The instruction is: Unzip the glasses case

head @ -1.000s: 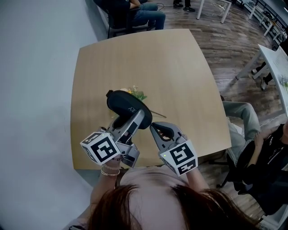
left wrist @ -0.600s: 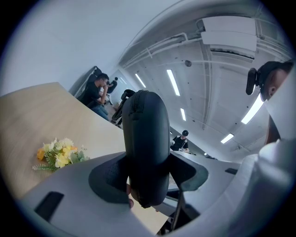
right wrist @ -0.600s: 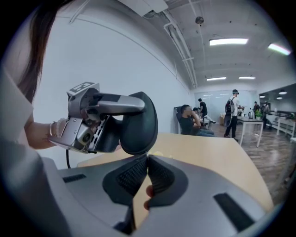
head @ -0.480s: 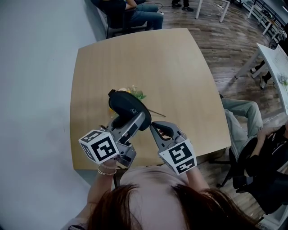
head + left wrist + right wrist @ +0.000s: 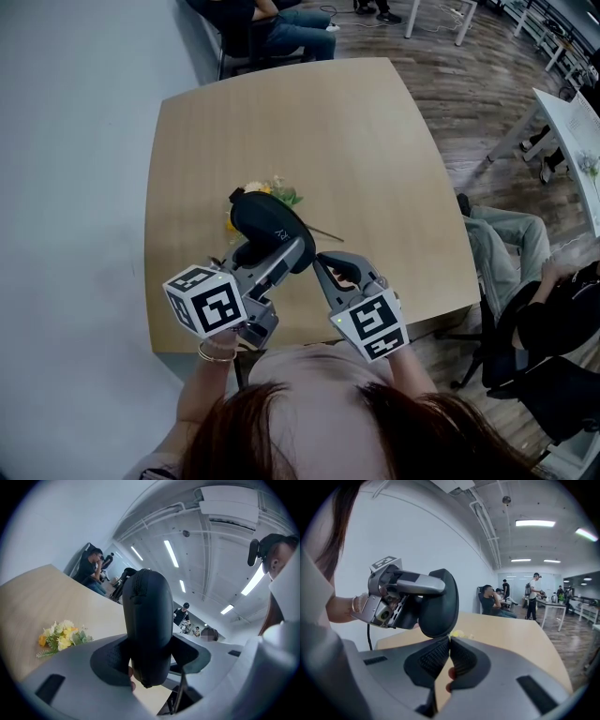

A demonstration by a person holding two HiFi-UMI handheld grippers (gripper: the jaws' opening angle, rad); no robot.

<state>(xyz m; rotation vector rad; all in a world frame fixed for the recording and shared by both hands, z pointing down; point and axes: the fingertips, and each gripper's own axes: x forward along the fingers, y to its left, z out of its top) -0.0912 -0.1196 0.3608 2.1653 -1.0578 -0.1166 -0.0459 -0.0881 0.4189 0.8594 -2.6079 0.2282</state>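
Head view: grips the glasses case [image 5: 267, 217] in the left tool [image 5: 275, 253] above the bench [image 5: 375, 169], rolled slightly from a second ago; keeps the right tool [image 5: 328, 265] closed, empty, beside it; leaves the zip [image 5: 136, 590] seemingly shut.

There are 1 glasses case [image 5: 270, 228], 2 hand-held grippers [image 5: 269, 256] [image 5: 321, 265], 1 flower bunch [image 5: 281, 194] and 1 table [image 5: 356, 150].

Small white print on glasses case [image 5: 269, 225], too small to read.
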